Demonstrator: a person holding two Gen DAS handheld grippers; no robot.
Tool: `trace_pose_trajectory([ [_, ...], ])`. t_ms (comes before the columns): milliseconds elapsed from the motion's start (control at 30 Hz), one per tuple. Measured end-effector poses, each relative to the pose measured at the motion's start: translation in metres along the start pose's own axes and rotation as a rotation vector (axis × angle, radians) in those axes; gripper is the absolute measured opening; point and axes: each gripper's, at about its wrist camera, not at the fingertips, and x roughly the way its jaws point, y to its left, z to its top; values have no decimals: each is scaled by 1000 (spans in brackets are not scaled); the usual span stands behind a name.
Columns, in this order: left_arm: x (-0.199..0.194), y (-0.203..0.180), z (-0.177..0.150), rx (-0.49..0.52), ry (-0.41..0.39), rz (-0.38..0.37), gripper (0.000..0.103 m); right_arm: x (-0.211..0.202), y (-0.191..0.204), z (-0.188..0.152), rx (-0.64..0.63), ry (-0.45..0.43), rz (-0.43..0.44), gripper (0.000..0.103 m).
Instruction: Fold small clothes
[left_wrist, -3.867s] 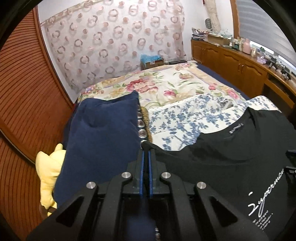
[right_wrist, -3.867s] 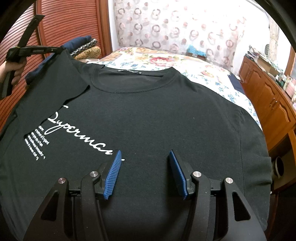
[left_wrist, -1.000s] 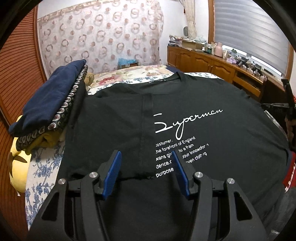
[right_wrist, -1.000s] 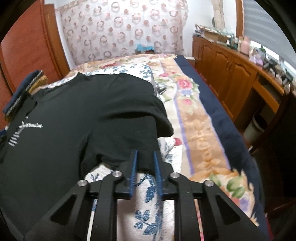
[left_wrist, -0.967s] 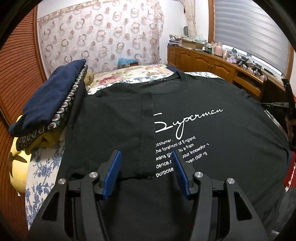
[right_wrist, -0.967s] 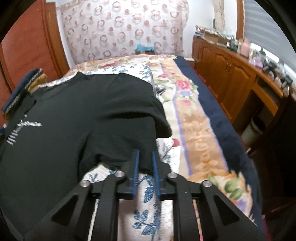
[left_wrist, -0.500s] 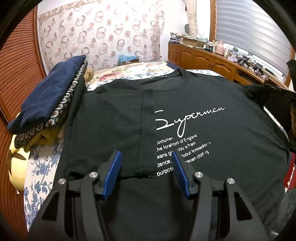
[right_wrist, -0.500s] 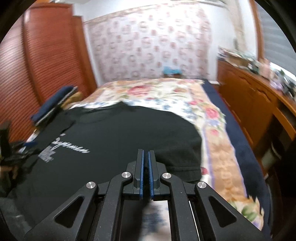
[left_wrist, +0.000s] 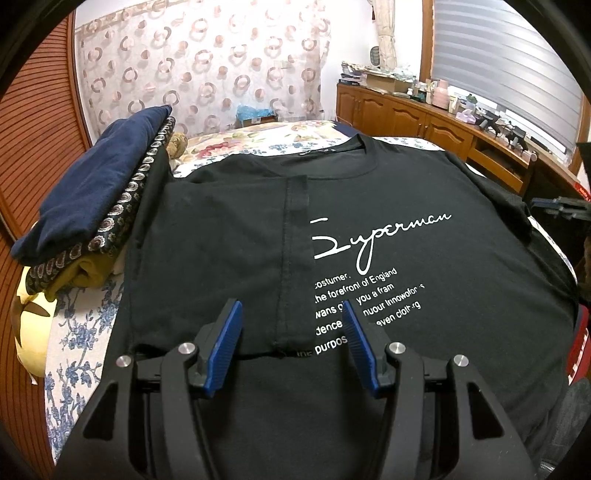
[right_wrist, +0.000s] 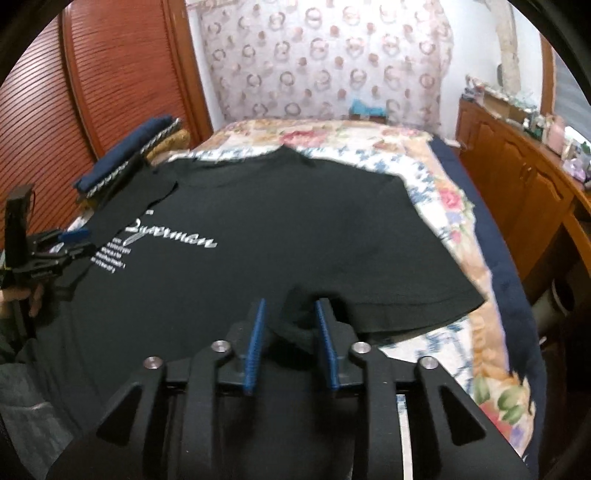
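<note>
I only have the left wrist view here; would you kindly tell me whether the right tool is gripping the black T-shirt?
Observer: The right tool is opening. A bunched fold of the black T-shirt sits between its jaws, with a gap on one side.
Operator: Where does that side's sleeve lie?
Observer: The sleeve hem lies spread outward on the floral bedspread, not folded in.
Operator: And how does my own tool look from there?
Observer: The left tool hovers at the shirt's other side, with a hand around its handle.
</note>
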Motion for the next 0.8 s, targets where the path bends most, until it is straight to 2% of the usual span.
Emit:
trace_pose_trajectory([
  [67,0,0,0,0,-1,0,55,-11,-8,3,8,-31,-29,45],
  [233,-3,0,1,1,-20,9,55,-18,-42,8,51,-43,-135,46],
  [400,-11,-2,1,-2,-59,24,55,3,-91,-1,130,21,-227,46],
  [533,-17,-5,1,-8,-77,8,55,17,-123,-8,228,62,-193,46],
  [733,-25,-12,3,0,-102,-3,55,27,-140,-9,294,77,-106,45],
  [767,-26,-13,3,2,-103,-4,55,26,-141,-9,303,70,-89,38],
  [800,-27,-13,3,3,-104,-3,55,26,-141,-9,305,68,-74,36],
])
